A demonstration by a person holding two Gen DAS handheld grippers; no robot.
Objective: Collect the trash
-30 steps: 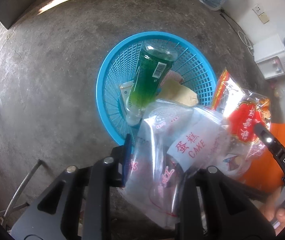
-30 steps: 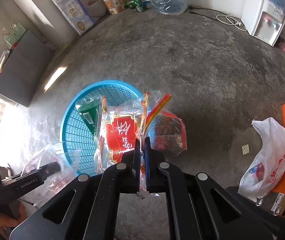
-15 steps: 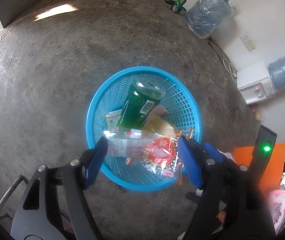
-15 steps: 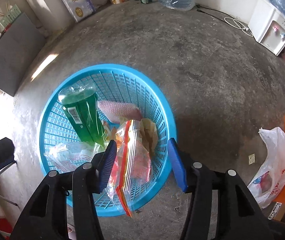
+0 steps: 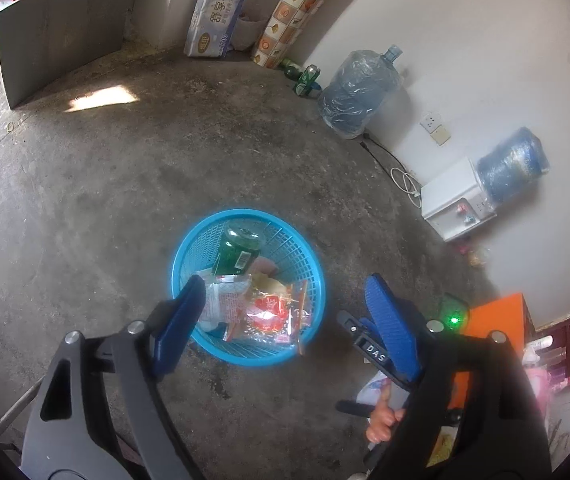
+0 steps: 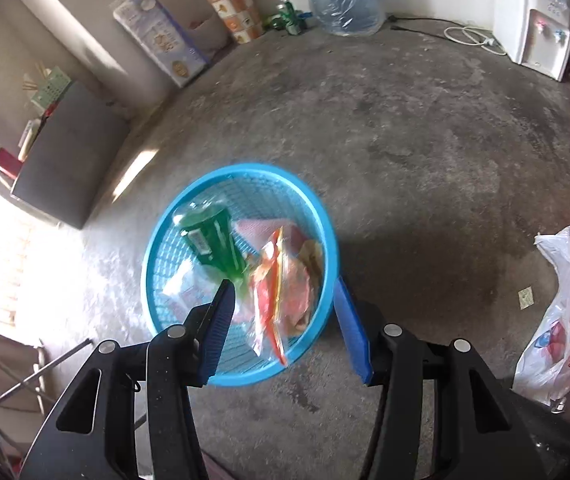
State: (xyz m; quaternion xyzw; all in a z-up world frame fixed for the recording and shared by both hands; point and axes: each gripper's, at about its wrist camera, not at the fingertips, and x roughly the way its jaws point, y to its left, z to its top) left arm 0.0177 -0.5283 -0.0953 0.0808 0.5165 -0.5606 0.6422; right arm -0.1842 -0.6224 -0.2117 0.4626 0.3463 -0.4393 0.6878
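Observation:
A blue plastic basket (image 5: 309, 264) (image 6: 325, 216) stands on the concrete floor. In it lie a green bottle (image 5: 233, 257) (image 6: 213, 242), a clear cake bag (image 5: 221, 296) (image 6: 183, 292) and a red and orange snack bag (image 5: 271, 312) (image 6: 273, 296). My left gripper (image 5: 285, 312) is open and empty, well above the basket. My right gripper (image 6: 285, 312) is open and empty above the basket's near rim. The right gripper's body also shows in the left wrist view (image 5: 369, 350).
A white plastic bag (image 6: 561, 320) lies on the floor at the right beside an orange surface (image 5: 497, 320). Water jugs (image 5: 359, 94), a white dispenser (image 5: 455, 208), cans (image 5: 305, 76) and paper packs (image 5: 221, 8) line the far wall. A grey cabinet (image 6: 65, 160) stands at the left.
Both grippers opened and dropped their bags into the basket. Both have since lifted up and away from it.

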